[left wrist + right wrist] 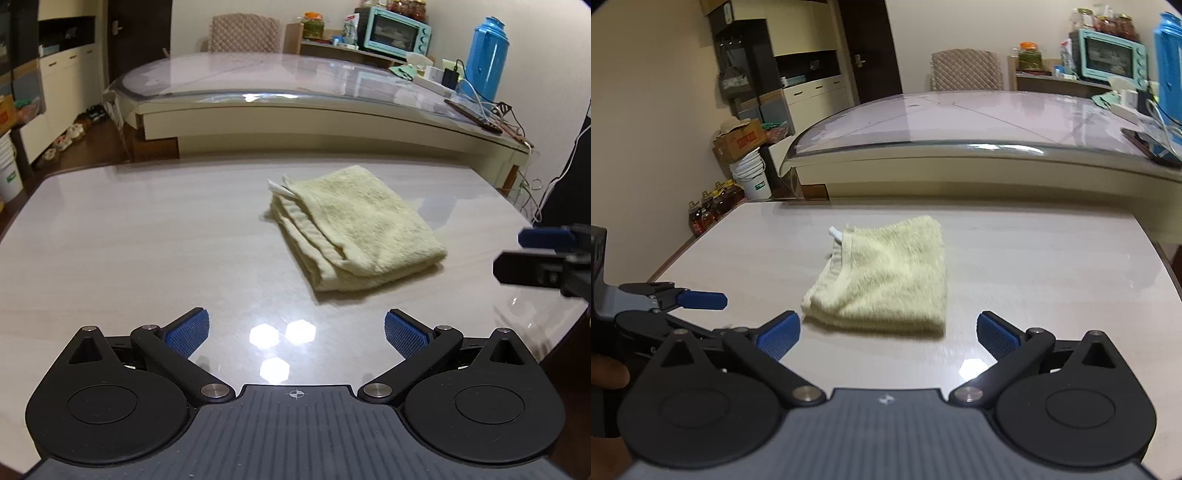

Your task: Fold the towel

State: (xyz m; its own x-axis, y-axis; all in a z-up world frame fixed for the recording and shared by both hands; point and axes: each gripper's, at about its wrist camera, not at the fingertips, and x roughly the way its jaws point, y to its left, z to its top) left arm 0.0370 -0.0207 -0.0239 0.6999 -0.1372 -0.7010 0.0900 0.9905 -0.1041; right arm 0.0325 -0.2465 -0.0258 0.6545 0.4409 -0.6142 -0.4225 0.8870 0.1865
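1. Behind my work surface a second, longer table [280, 74] is stretching across the room, with a small oven [397, 31] and a blue flask [487, 59] at its far right; nearer to me, the pale tabletop [147, 229] is carrying only the towel.
2. I am looking at the yellow towel [354, 225] lying near the middle of that tabletop, a little to the right in my left view, already doubled into a compact stack with several layered edges and a white tag showing at its far left corner.
3. I am holding my left tongs [296, 330] spread wide above the tabletop on the near side of the towel, gripping nothing.
4. I am holding my right tongs [888, 332] just as wide, close to the towel's near edge, not touching it as far as I can see.
5. I am judging the folding as good as finished; at most a little squaring of the uneven left edges is remaining.
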